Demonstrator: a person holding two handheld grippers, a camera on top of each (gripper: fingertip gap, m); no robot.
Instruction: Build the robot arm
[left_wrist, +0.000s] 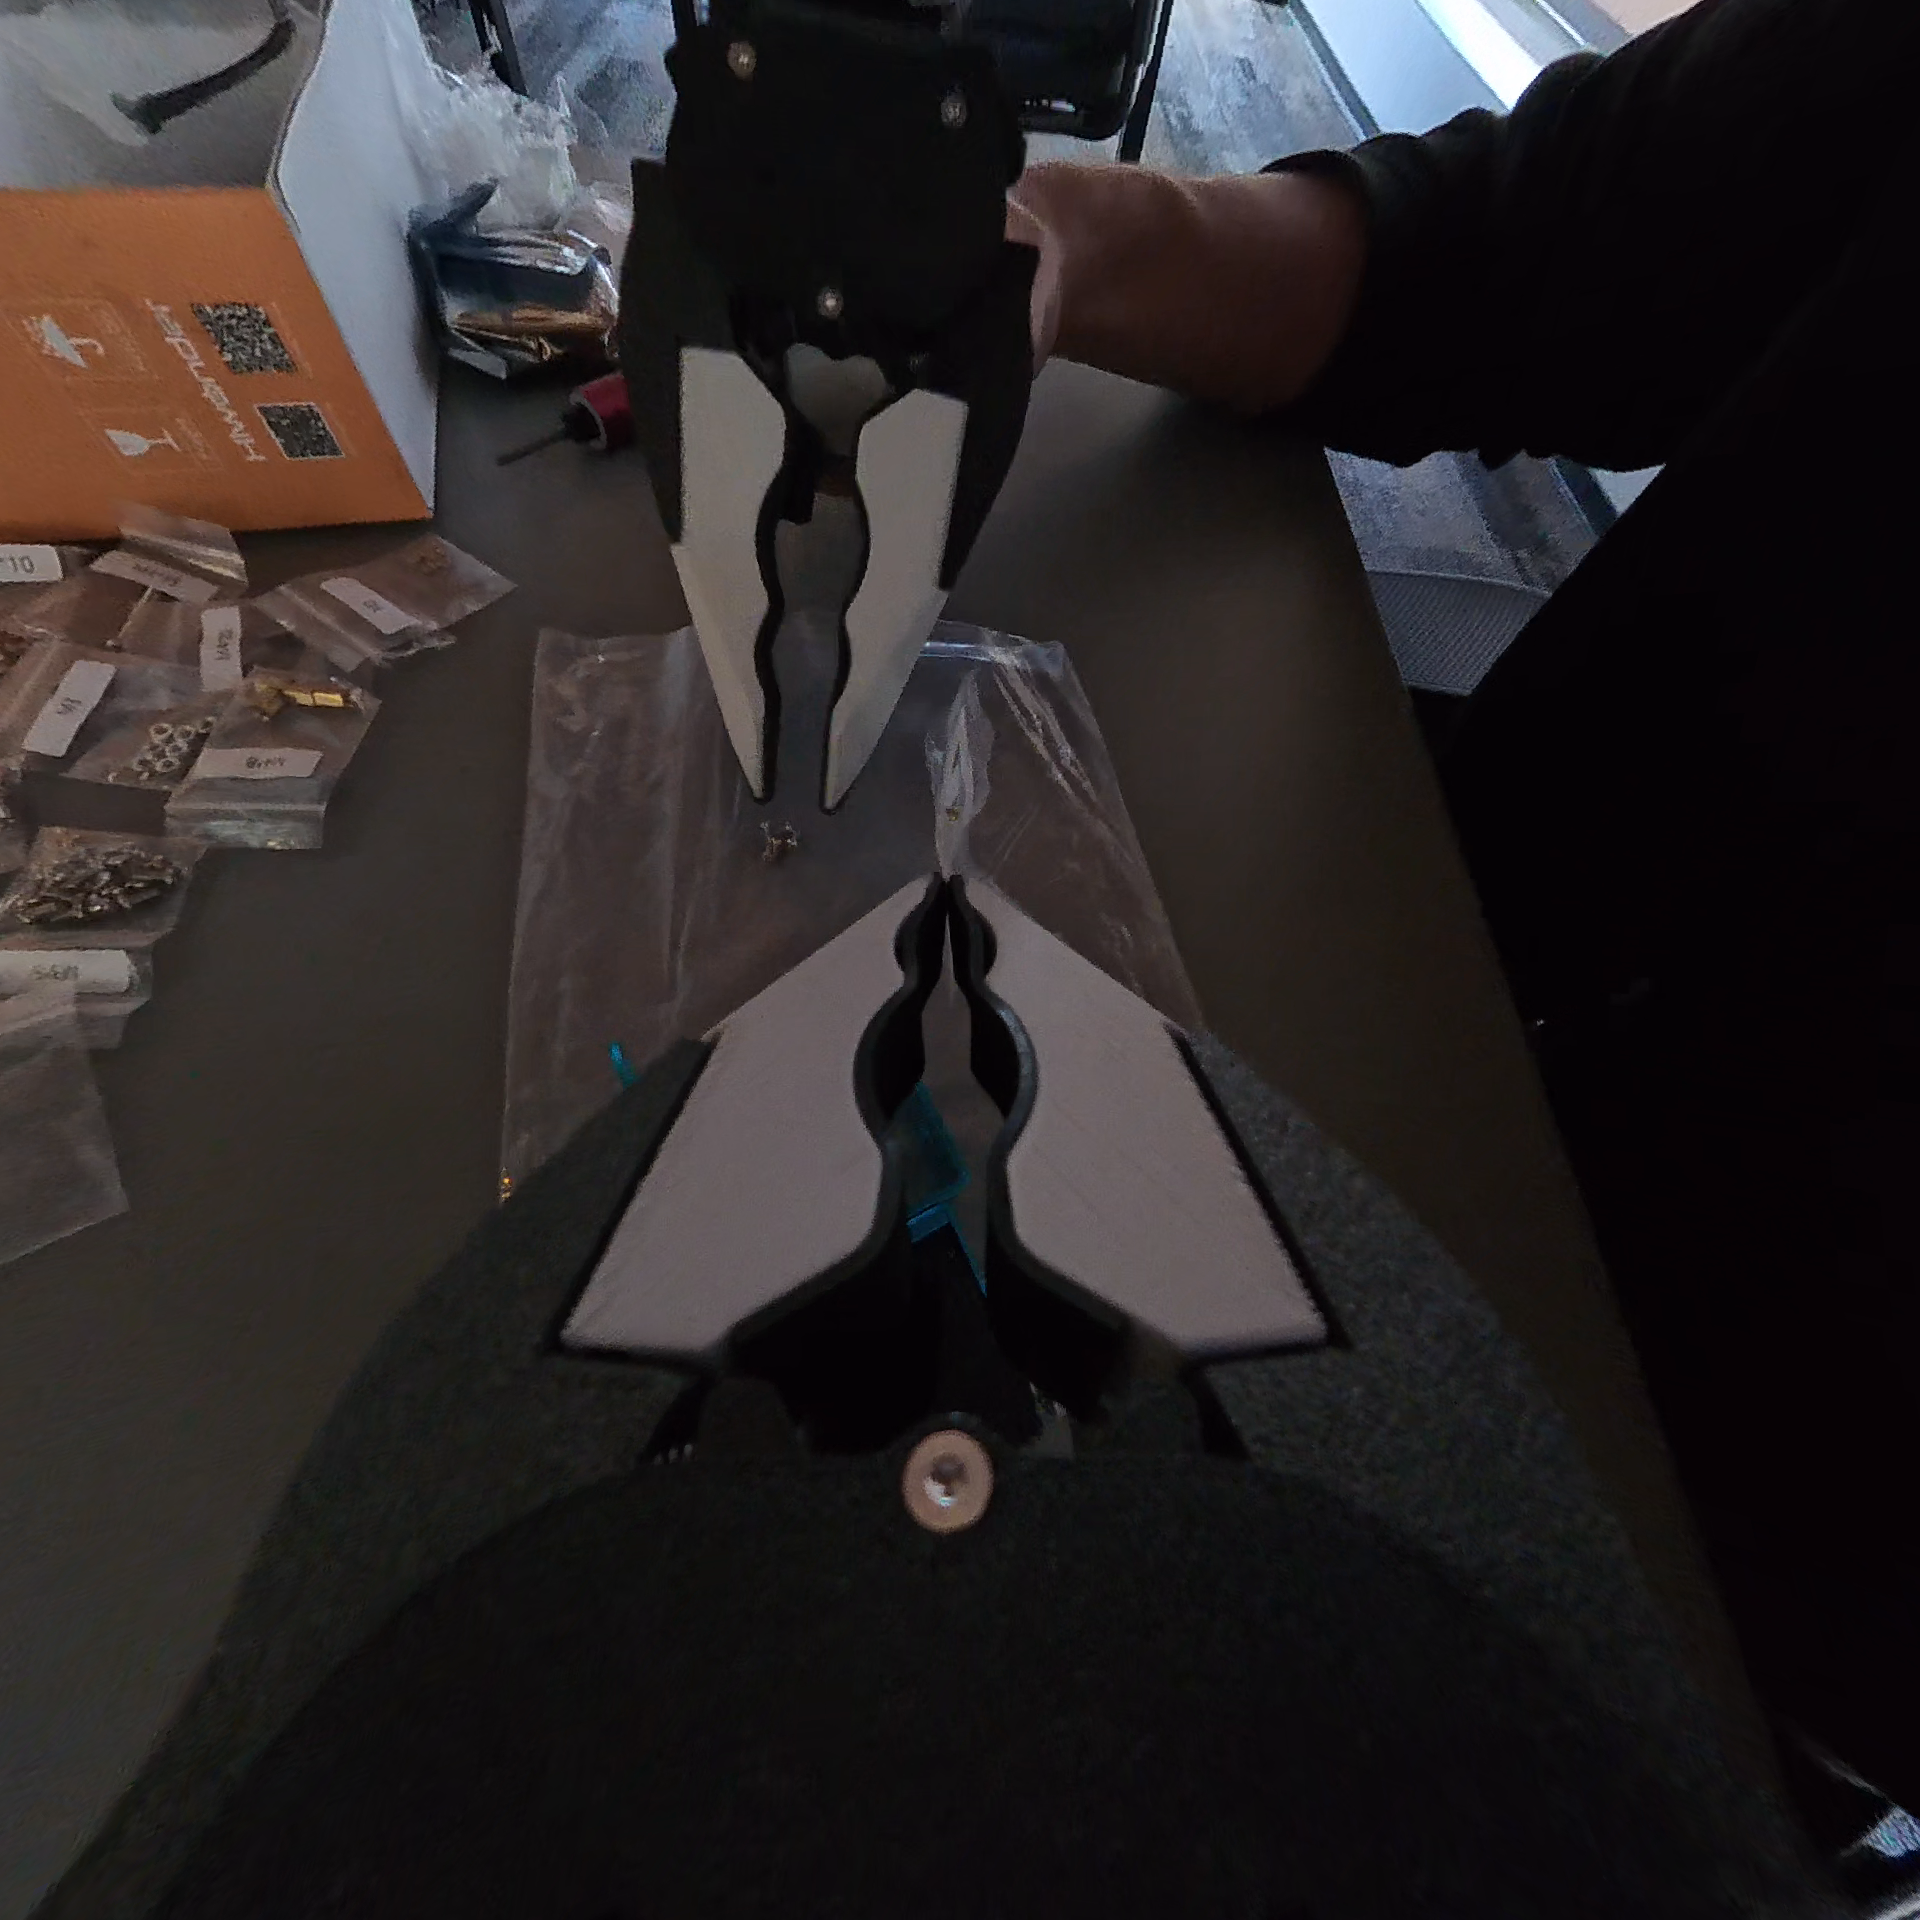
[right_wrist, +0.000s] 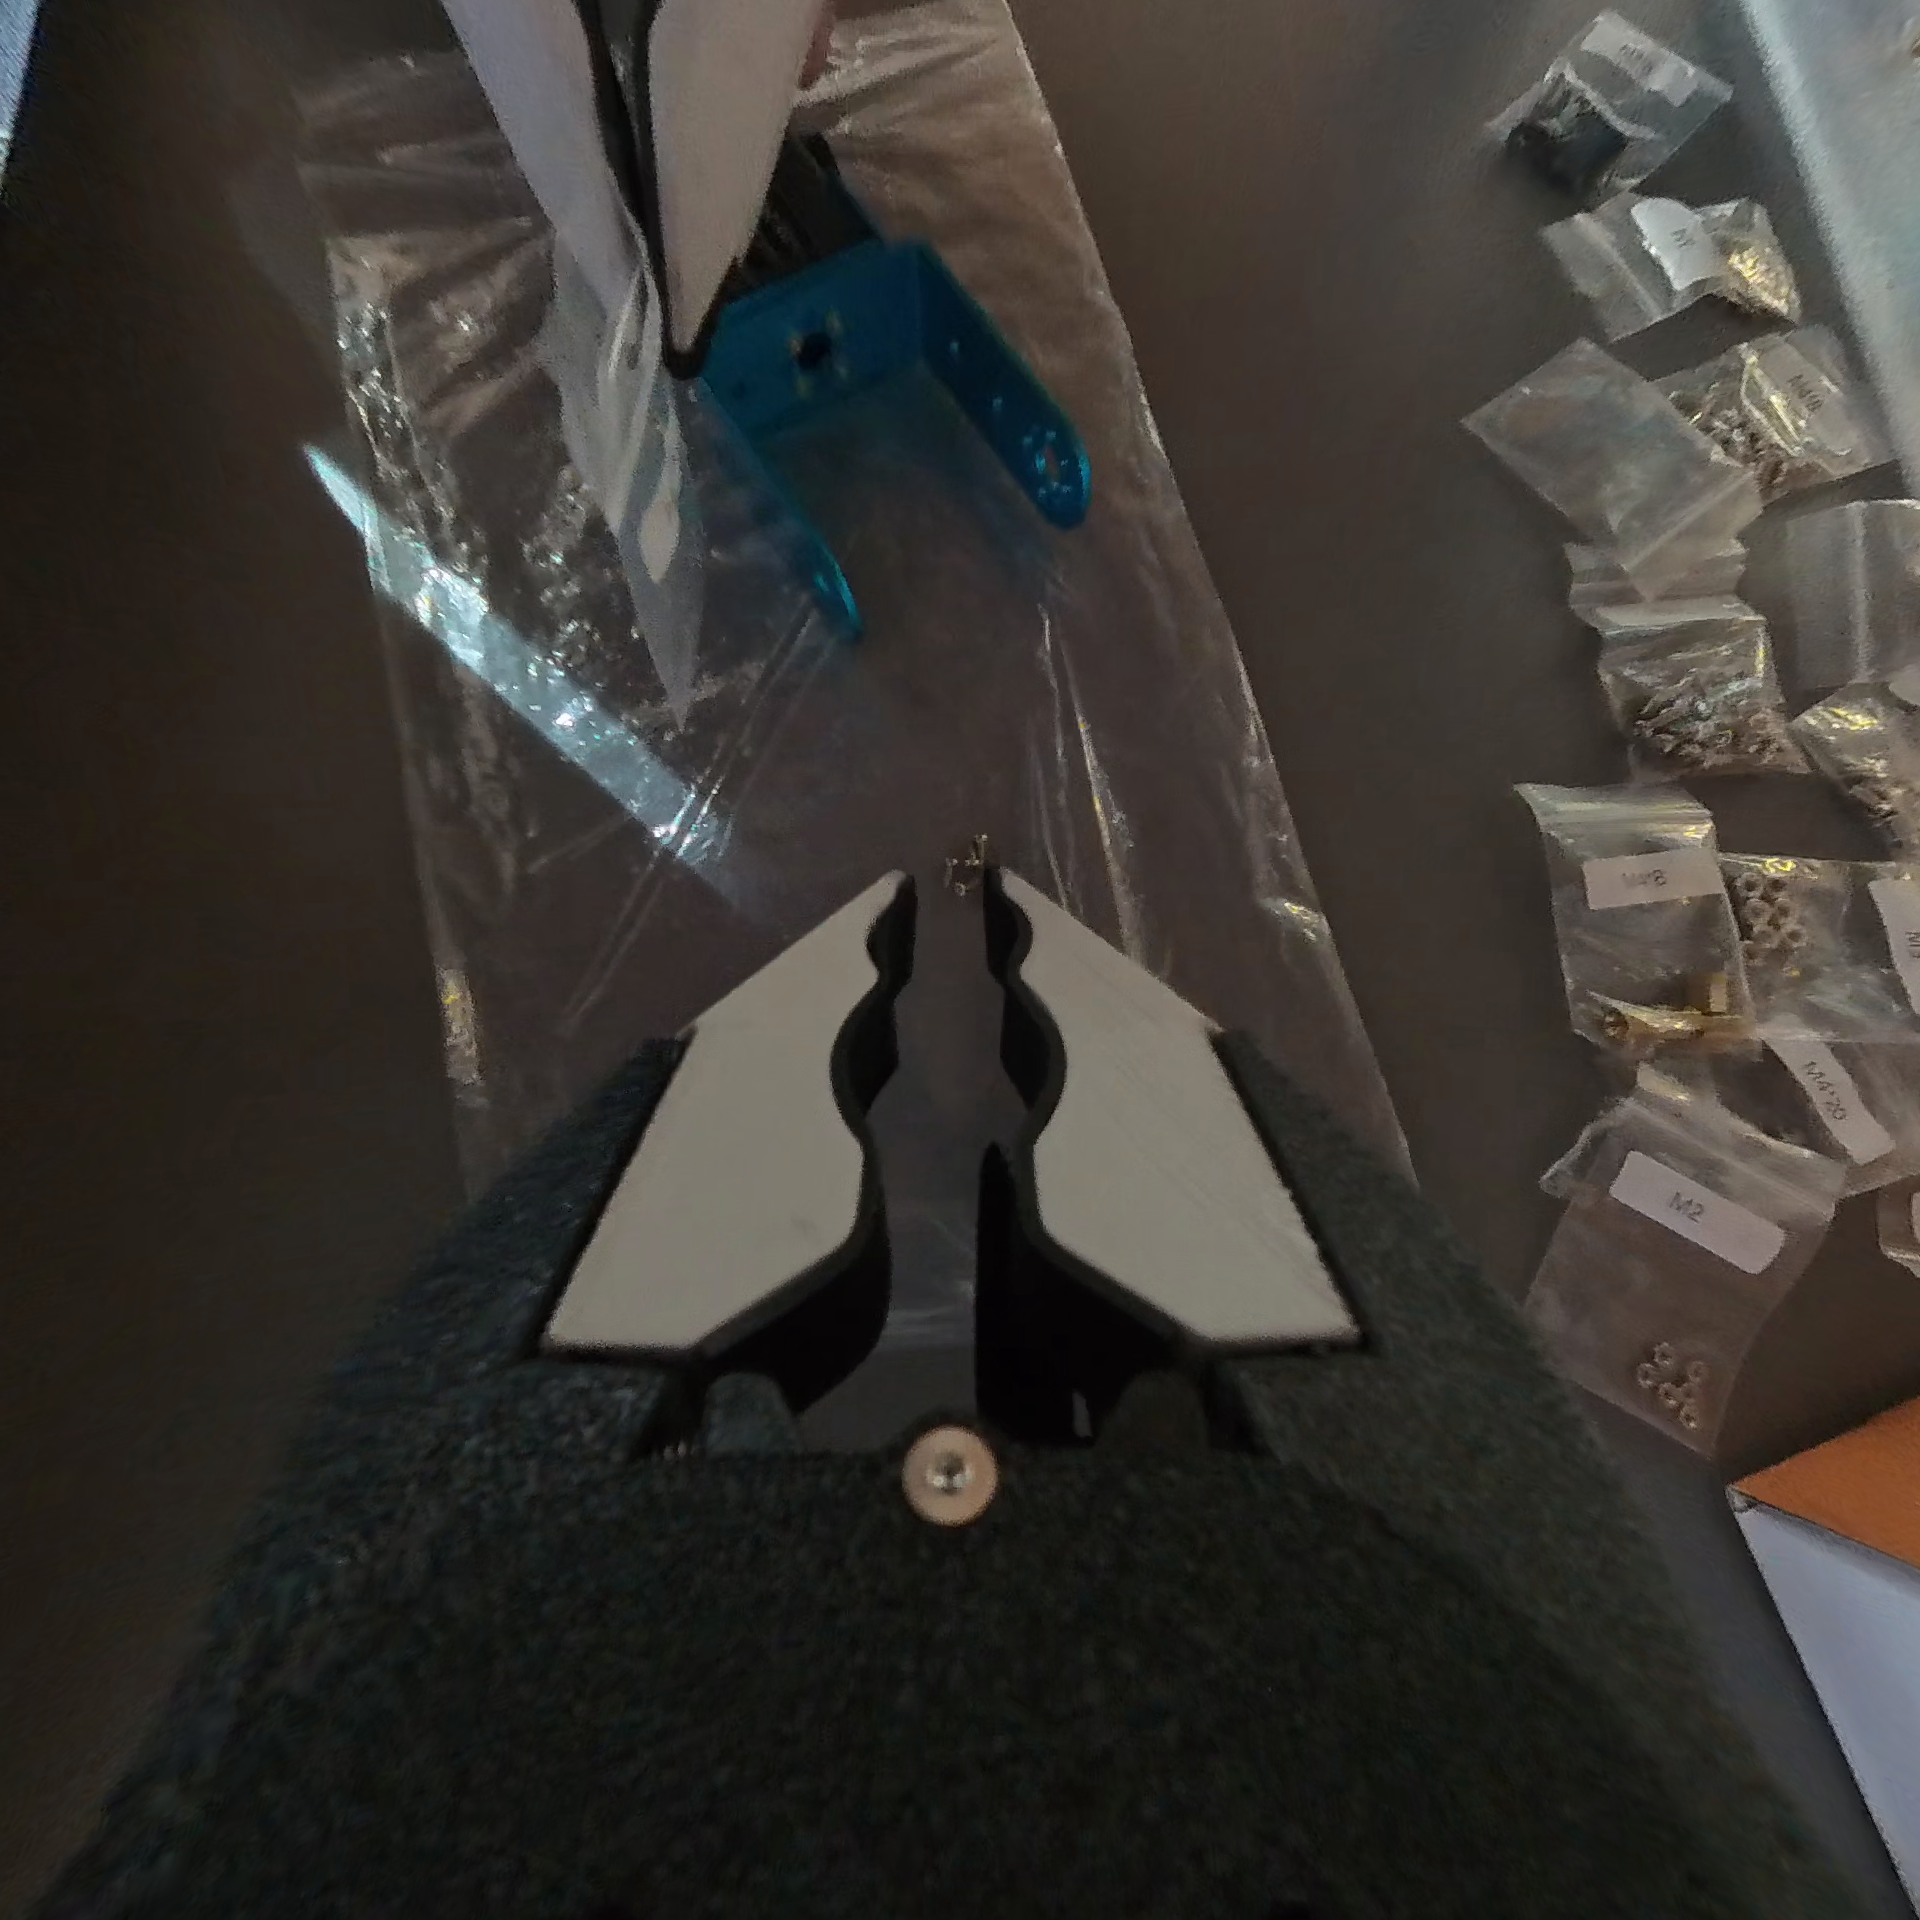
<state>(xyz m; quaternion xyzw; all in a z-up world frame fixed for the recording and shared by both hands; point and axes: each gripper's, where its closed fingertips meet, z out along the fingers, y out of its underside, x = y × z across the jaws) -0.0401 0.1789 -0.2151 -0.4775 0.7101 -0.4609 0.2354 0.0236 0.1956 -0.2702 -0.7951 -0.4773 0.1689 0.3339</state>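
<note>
A clear plastic bag (left_wrist: 644, 831) lies flat on the dark table. My left gripper (left_wrist: 945, 883) is shut on a fold of the bag, which lifts it into a small peak. A blue metal U-bracket (right_wrist: 883, 416) lies inside the bag beside the left gripper (right_wrist: 681, 353), and shows under its fingers (left_wrist: 935, 1164). My right gripper (right_wrist: 951, 883) points at the bag from the opposite side, jaws a narrow gap apart and empty. A few tiny screws (right_wrist: 966, 871) lie on the bag right at its tips. They also show in the left wrist view (left_wrist: 777, 840), below the right gripper (left_wrist: 795, 800).
Several small zip bags of screws and nuts (left_wrist: 156, 727) (right_wrist: 1714, 727) lie beside the big bag. An orange-and-white box (left_wrist: 156, 343) (right_wrist: 1849, 1558) stands behind them. A red-capped part (left_wrist: 603, 410) lies near crumpled packaging. A hand (left_wrist: 1195, 281) holds the right gripper. The table edge (left_wrist: 1382, 644) runs along the far side. Some 9 cm of space lies between my two pairs of fingers.
</note>
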